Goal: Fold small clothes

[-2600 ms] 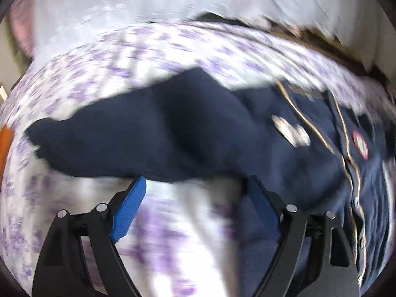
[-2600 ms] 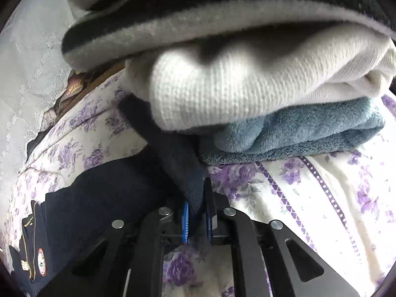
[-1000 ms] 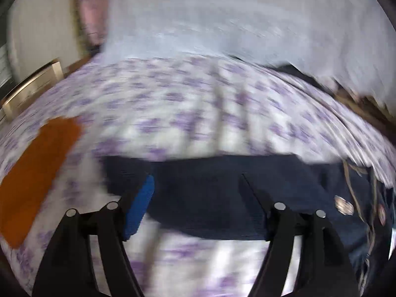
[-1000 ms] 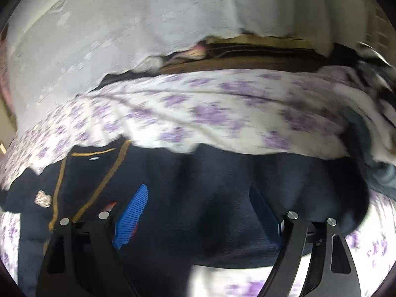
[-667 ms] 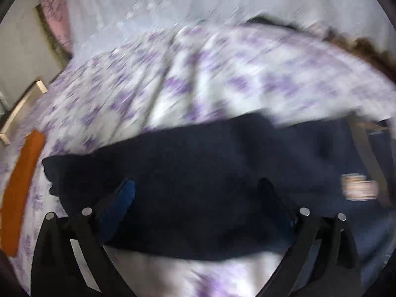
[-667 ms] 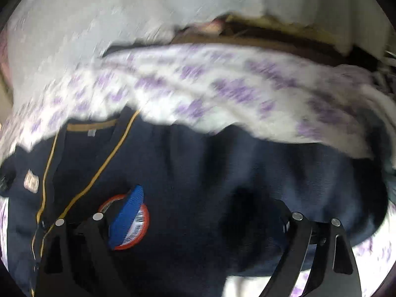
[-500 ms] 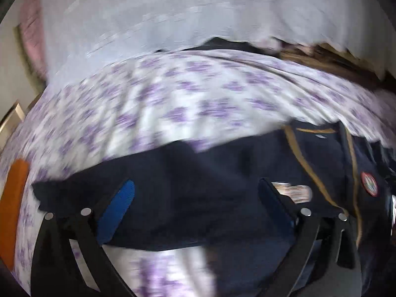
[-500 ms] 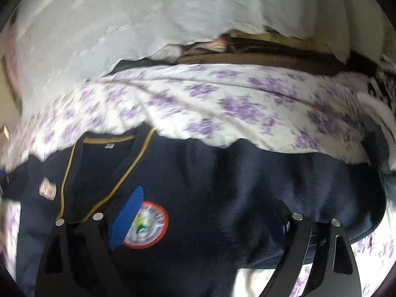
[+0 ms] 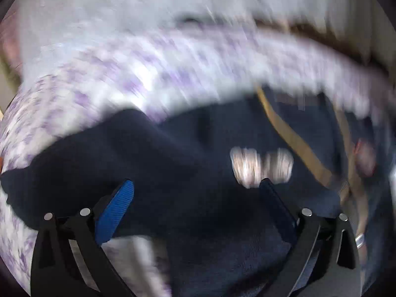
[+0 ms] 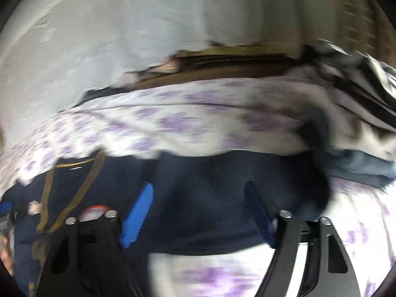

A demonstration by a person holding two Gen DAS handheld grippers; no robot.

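A navy blue cardigan (image 9: pixel 198 163) with gold trim and a white chest patch (image 9: pixel 261 167) lies spread flat on the purple-flowered bedsheet (image 9: pixel 118 79). My left gripper (image 9: pixel 198 193) is open and empty, low over its left sleeve and shoulder. In the right wrist view the cardigan (image 10: pixel 205 198) shows its right sleeve reaching out to the right. My right gripper (image 10: pixel 199 193) is open and empty over that sleeve. Both views are blurred by motion.
A stack of folded clothes (image 10: pixel 358 133) in striped, white and blue knits sits at the right, next to the sleeve's end. A white curtain (image 10: pixel 148 37) and a wooden bed edge (image 10: pixel 222 66) run along the back.
My right gripper let go of the right sleeve and opened. Both grippers swung about over the cardigan; the left view now sits closer over the shoulder, the right over the sleeve.
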